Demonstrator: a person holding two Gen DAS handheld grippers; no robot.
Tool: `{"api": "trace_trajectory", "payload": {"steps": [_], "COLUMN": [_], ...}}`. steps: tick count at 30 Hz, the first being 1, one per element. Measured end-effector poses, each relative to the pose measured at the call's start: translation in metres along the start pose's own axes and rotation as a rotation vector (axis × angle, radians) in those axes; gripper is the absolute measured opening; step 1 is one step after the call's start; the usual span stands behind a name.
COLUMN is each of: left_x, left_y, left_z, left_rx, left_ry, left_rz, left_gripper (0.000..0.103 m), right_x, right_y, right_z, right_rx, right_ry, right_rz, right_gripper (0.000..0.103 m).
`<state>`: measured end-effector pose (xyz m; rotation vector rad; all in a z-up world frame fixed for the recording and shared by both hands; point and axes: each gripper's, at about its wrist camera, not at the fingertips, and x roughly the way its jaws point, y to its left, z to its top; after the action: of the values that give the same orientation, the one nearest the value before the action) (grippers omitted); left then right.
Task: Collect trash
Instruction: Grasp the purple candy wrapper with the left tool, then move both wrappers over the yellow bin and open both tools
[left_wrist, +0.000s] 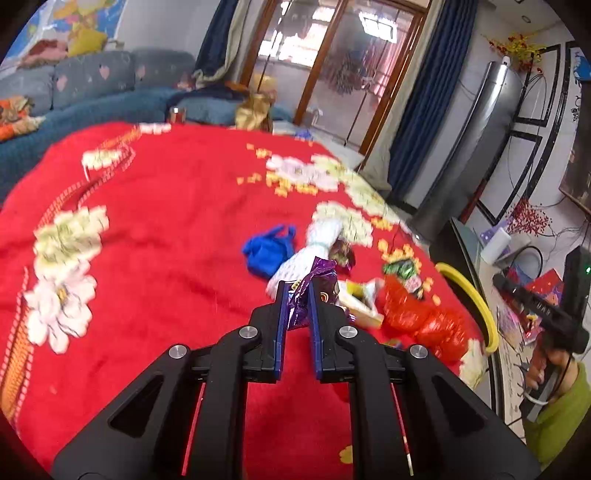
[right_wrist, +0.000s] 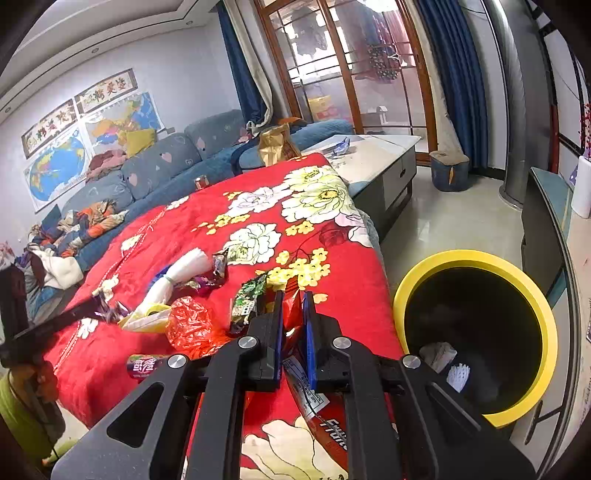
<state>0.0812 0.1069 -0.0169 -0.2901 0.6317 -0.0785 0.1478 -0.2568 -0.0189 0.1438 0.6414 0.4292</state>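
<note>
Trash here is mostly snack wrappers and crumpled film spread over the red floral blanket (right_wrist: 229, 206): light, limp, crinkly stuff, likely slick on its printed faces, nothing that looks fragile. Best taken by a pinched fold or a bunched edge rather than a flat face, which would probably slide between the pads.

Nearest, the right gripper (right_wrist: 293, 314) has its fingers drawn in narrow on a red wrapper (right_wrist: 314, 400), which runs back between the pads and hangs below them, white label and lettering showing. Just right of it stands the yellow-rimmed bin (right_wrist: 546, 317), open, dark inside, with some pale scraps at the bottom.

The left gripper (left_wrist: 297, 302) is likewise closed down on a purple foil wrapper (left_wrist: 319, 282), the foil bunched between the blue pads and flaring above the tips. Grip looks secure, though foil this thin could creep out.

Further out on the blanket, still to be collected:
- red crumpled plastic bag (right_wrist: 188, 325)
- green wrapper (right_wrist: 247, 301), just beside the right fingers
- yellow-and-white packet (right_wrist: 147, 319)
- purple can (right_wrist: 146, 365), lying on its side near the blanket edge, the one rigid piece, so it may roll
- white knotted plastic bag (right_wrist: 177, 273), soft; take it at the tie
- blue crumpled piece (left_wrist: 267, 251)

Beyond lie the blue sofa (right_wrist: 162, 162) and glass doors (right_wrist: 354, 66).
</note>
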Motion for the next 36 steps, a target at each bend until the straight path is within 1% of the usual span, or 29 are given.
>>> {"api": "trace_trajectory", "payload": {"steps": [2,5,9,16,26,30,36], "left_x": [-0.009,-0.014,-0.015,0.008,0.049,0.062,0.086], "left_y": [-0.008,-0.021,-0.047,-0.094,-0.162,-0.188,-0.223], "left_z": [0.008,0.015,0.024,0.026,0.016,0.009,-0.002], "left_rx": [0.013,0.026,0.060,0.113,0.210,0.242,0.292], "left_ry": [-0.031,-0.053,-0.075,-0.041,0.023,0.047,0.081], "left_rz": [-0.002,-0.013,-0.056,-0.142,-0.248,-0.284,-0.315], "left_gripper": [0.007,0.007,0.007,0.007,0.007,0.007,0.007], "right_x": [-0.001,-0.002,-0.005,-0.013,-0.018,-0.020,-0.019], "right_y": [0.000,-0.001,-0.006,-0.024,-0.069,-0.089,-0.121], "right_z": [0.000,0.000,0.000,0.003,0.006,0.007,0.009], "right_rx": [0.007,0.014,0.031,0.078,0.195,0.239,0.310], "right_ry": [-0.001,-0.007,-0.014,-0.037,-0.067,-0.078,-0.094], "right_rz": [0.010,0.017,0.021,0.016,0.001,-0.009,-0.029], "right_gripper": [0.009,0.009,0.009,0.009,0.009,0.009,0.009]}}
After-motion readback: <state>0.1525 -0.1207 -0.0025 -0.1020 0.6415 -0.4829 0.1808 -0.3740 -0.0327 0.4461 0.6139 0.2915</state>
